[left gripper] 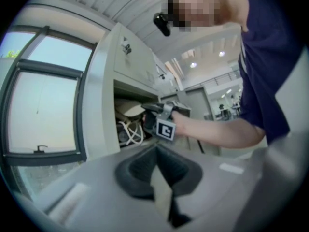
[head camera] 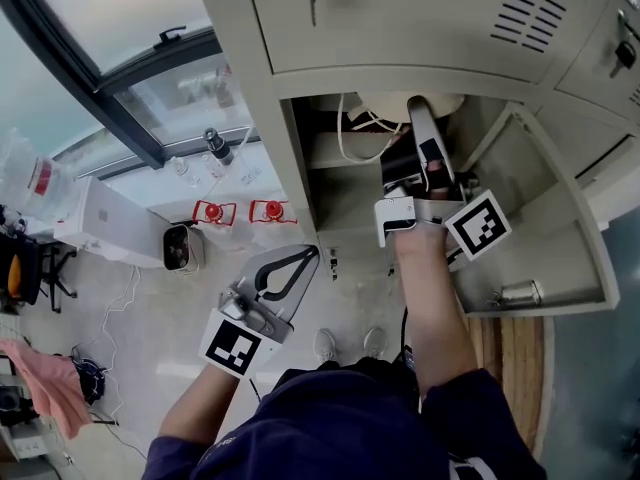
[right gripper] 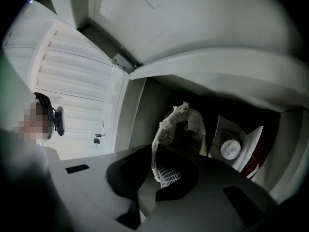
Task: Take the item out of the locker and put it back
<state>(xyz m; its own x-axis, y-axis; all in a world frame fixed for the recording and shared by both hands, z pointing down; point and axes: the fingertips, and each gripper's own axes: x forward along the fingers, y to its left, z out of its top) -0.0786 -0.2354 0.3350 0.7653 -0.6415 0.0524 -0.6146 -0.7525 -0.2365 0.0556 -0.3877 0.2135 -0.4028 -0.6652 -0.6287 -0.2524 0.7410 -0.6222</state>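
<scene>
A person stands at an open locker [head camera: 262, 88], seen from above, with a gripper in each hand.

The right gripper [right gripper: 161, 174] reaches into the open compartment. Its jaws are almost together and pinch the lower edge of a bag [right gripper: 179, 132], the task's item. The bag looks like clear plastic with a pale, frayed rim and a patch of white mesh just above the jaws. It stands upright from the grip, inside the locker and in front of the dark back wall.

The left gripper [head camera: 300, 261] is held low, outside the locker and to its left, well apart from the right one. Its jaws are closed tip to tip with nothing between them. It touches nothing.

Inside the compartment, a white cable [head camera: 350, 136] hangs in loops at the left side, beside the right gripper. A pale rounded object [head camera: 385, 105] sits at the top of the opening; what it is cannot be told. In the right gripper view, a small white round disc [right gripper: 231, 149] and something red and white [right gripper: 252, 154] lie deeper in, to the right of the bag.

The locker door [head camera: 545, 223] is swung open to the right of the person's right forearm [head camera: 435, 308]. To the left of the locker is a window [head camera: 120, 58] with a dark frame. Below it on the pale floor lie two small red items [head camera: 240, 211].
</scene>
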